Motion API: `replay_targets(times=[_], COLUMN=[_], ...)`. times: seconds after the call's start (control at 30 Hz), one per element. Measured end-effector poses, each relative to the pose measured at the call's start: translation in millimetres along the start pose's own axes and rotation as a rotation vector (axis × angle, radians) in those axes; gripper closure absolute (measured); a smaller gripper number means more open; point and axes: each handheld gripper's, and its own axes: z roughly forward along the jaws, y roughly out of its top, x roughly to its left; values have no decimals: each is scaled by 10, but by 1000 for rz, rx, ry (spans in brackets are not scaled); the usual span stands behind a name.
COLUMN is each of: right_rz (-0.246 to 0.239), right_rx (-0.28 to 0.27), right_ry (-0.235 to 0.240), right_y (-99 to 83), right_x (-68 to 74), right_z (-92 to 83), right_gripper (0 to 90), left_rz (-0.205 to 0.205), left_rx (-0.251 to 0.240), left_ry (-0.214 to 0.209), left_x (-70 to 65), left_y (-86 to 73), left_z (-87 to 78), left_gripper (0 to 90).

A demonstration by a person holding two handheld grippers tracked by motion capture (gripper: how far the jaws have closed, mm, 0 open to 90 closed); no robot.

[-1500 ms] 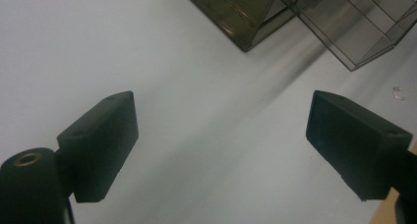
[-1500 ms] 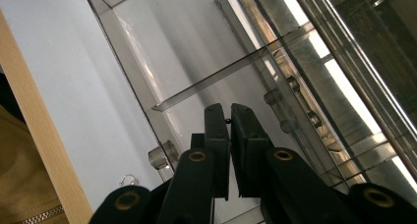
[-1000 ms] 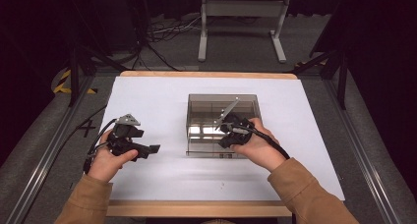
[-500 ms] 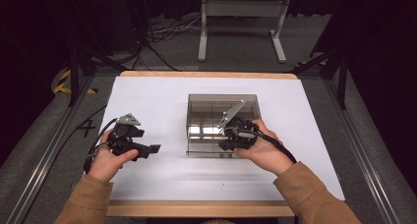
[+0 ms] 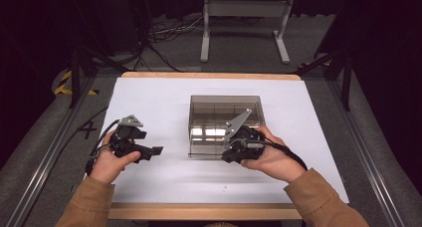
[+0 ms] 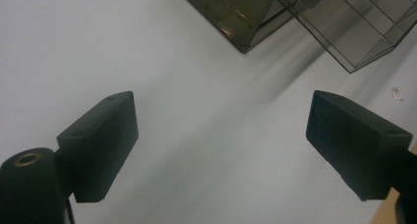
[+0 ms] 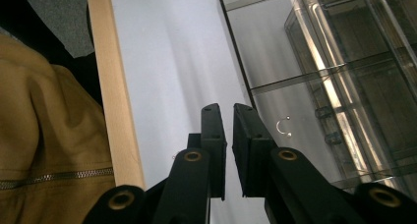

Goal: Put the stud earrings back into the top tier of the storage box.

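The smoked clear plastic box (image 5: 225, 121), rectangular with inner dividers, sits on the white-topped table (image 5: 164, 95) a little right of the table's middle, its open top facing up. Light reflects off its near inner wall in the high view.

The right gripper (image 5: 230, 155), black with a grey three-cornered plate on top, is held in the person's right hand (image 5: 268, 155) at the near right part of the box, touching or just over its near wall; which of the two cannot be told. In the right gripper view its jaws stand almost together with a thin gap between them, having just opened slightly, and nothing lies between the pads. In that view a small silvery open ring (image 7: 282, 127) lies just beyond the tips, seen through the clear wall of the box; whether it rests inside the box or under it cannot be told.

The left gripper (image 5: 154, 151), also black with a grey plate, is held in the left hand (image 5: 110, 160) well to the left of the box, low over the bare table top. Its jaws stand wide apart and hold nothing; in the left gripper view they point across the white surface toward the near corner of the box (image 6: 275, 17). A tan sleeve (image 5: 318, 199) covers each forearm.
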Motion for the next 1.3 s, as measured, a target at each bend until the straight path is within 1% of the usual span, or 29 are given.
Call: replay_targets(times=[0.13,0.2,0.23,0.37,0.5,0.67,0.87,0.93,1.1,1.3], right_rz=[-30,-31,-40,-54,-61,-52,-66,-58,-66,-48], right_rx=[-10,-7,-12,-2,22,62,91,108,121,161], right_ry=[16,21,22,30,46,61,63,64,72,78], right_y=[-16,-23,-25,-36,-58,-89,-121,-130,-153,-197], right_x=[38,59,66,105,148,173,199,214,222,236], right_z=[-5,-9,-4,22,105,209,327,359,448,581], right_gripper=[825,823,823,820,814,809,796,791,784,783], left_rz=[0,0,0,0,0,2,1,3,2,1], left_rx=[-1,0,-1,-1,0,0,0,3,1,0], left_ry=[0,0,0,0,-1,-1,0,-1,-1,0], left_x=[-4,-5,-6,-5,-5,-6,-7,-7,-6,-5], left_y=[1,2,2,1,0,1,1,1,1,0], left_z=[4,5,5,4,3,-2,1,1,0,-5], left_gripper=[128,128,128,128,128,128,128,128,128,128])
